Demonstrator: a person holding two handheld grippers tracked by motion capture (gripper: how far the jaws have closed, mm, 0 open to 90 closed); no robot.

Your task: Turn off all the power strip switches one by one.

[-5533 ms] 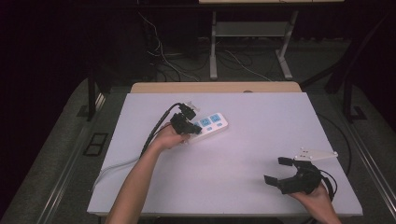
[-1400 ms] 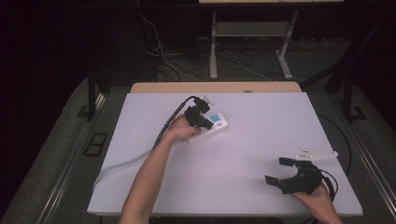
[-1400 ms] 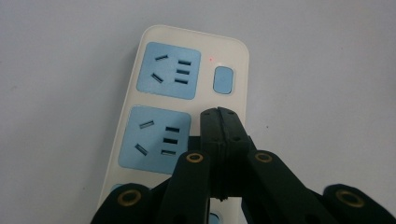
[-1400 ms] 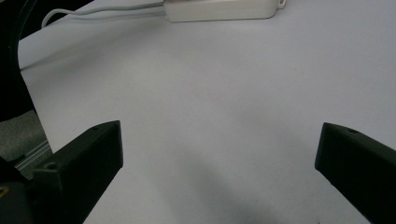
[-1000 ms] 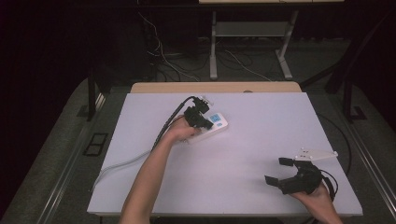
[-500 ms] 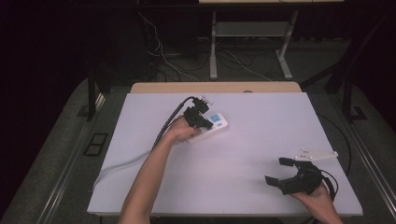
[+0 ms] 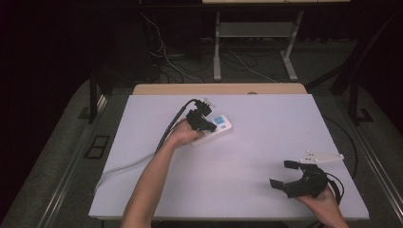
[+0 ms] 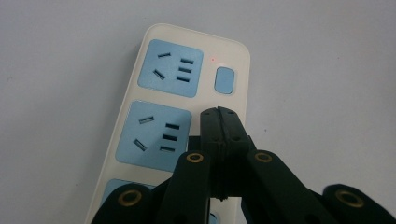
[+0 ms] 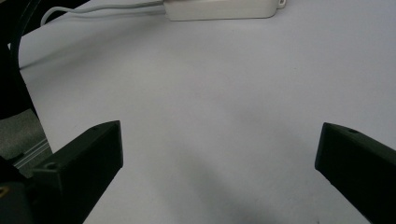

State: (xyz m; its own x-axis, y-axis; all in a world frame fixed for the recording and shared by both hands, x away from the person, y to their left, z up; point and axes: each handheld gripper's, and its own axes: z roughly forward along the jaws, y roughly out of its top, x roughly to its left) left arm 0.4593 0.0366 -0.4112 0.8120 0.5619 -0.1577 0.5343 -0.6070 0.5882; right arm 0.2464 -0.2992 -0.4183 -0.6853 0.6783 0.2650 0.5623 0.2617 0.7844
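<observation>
Left hand-held gripper (image 7: 207, 124) sits over the white plastic power strip with blue socket faces (image 7: 219, 127), jaws fully closed, pressed flat together with nothing between them. In the left gripper view the joined jaw tips (image 8: 219, 122) come down on the strip's cream casing, just beside the middle blue socket (image 8: 156, 135) and just below the small blue rounded switch (image 8: 224, 80); can't tell if the tips actually touch the casing or hover right above it. A tiny red dot (image 8: 213, 59) shows on the casing next to that switch. The power strip lies flat on the white tabletop (image 7: 266, 118), in the far-left part, nearer the far edge than the near one, angled so its free end points toward the far right corner. Its white cable (image 7: 124, 166) runs off toward the left edge of the tabletop; the gripper's black cable (image 7: 172, 128) arcs over the person's left hand (image 7: 184, 137). Right hand-held gripper (image 7: 287, 175) is well apart from the strip, near the near-right corner of the tabletop, held in the person's right hand (image 7: 323, 202), jaws spread wide and empty, aimed toward the left. In the right gripper view bare white tabletop shows between the two black jaws, and the strip's side wall (image 9: 224, 10) lies along the top edge with the white cable leading off to the left.
</observation>
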